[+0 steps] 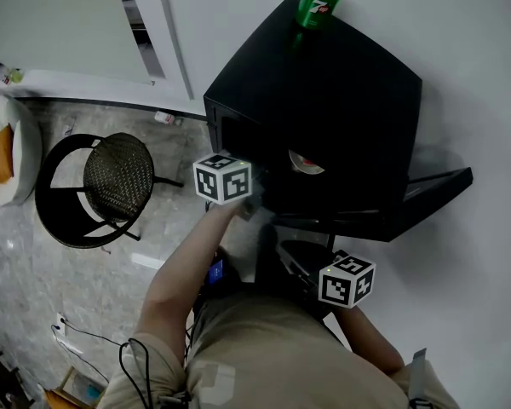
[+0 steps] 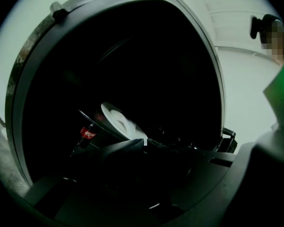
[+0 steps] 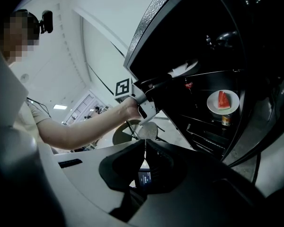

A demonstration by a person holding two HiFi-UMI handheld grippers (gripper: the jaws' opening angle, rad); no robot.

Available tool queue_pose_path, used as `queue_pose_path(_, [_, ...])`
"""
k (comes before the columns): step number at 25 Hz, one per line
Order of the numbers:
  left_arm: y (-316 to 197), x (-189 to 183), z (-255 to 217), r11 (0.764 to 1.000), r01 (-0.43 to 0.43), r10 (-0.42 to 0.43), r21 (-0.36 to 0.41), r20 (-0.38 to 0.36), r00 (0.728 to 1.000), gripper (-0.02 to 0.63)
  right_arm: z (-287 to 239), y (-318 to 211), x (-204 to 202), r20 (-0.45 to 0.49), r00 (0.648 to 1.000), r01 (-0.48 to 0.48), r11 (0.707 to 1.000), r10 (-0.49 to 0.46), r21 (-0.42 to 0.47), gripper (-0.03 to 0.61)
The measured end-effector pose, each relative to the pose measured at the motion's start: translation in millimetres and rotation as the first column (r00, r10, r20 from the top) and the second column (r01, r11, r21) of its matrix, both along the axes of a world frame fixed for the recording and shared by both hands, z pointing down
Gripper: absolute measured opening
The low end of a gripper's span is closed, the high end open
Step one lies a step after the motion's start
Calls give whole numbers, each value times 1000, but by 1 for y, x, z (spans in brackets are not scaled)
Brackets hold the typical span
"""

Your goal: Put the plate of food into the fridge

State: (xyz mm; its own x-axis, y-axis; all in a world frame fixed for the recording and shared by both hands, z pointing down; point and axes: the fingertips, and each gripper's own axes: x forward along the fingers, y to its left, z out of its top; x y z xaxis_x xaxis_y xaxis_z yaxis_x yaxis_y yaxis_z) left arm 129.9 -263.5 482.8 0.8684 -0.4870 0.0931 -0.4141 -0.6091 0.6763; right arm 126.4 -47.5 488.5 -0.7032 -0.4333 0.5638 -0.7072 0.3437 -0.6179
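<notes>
A squat black box-shaped fridge (image 1: 324, 83) is standing against the pale wall with its black door (image 1: 439, 186) hanging open to the person's right, and a green drink can (image 1: 318, 1) is sitting on its top. The left gripper (image 2: 145, 143) is reaching level into the dark compartment, and its fingers are pressing together with nothing between them. The right gripper (image 3: 144, 148) is hanging low outside the fridge, close to the person's body and pointing downward, with its fingers likewise lying shut and empty. The round white plate (image 3: 213, 104), carrying a red wedge of watermelon (image 3: 222, 99), is already lying inside the fridge, directly above a small can (image 3: 226, 120). What is bearing it cannot be told, though a shelf is likely. In the left gripper view the plate is showing just beyond the fingertips, up and to their left, with a dark bottle with a red label (image 2: 88, 133) beside it. In the right gripper view the left fingers and the plate's rim are standing apart, so the plate is judged to be resting free. The placing is therefore appearing complete, and the coming move is probably a withdrawal and a closing of the door. The plate is lying ahead of the left fingers, so the way out is running straight back along the gripper's own line. The door is lying on the right side, nearer the right gripper, while the left arm is occupying the opening and is needing to clear first.
</notes>
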Motion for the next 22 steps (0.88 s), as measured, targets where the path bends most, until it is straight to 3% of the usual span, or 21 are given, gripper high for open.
queue_pose_path(22, [-19,3,6,1000,26,-27,11,32,999,25,1,-2,10,-20,1000,-17,1000,17,-7,23])
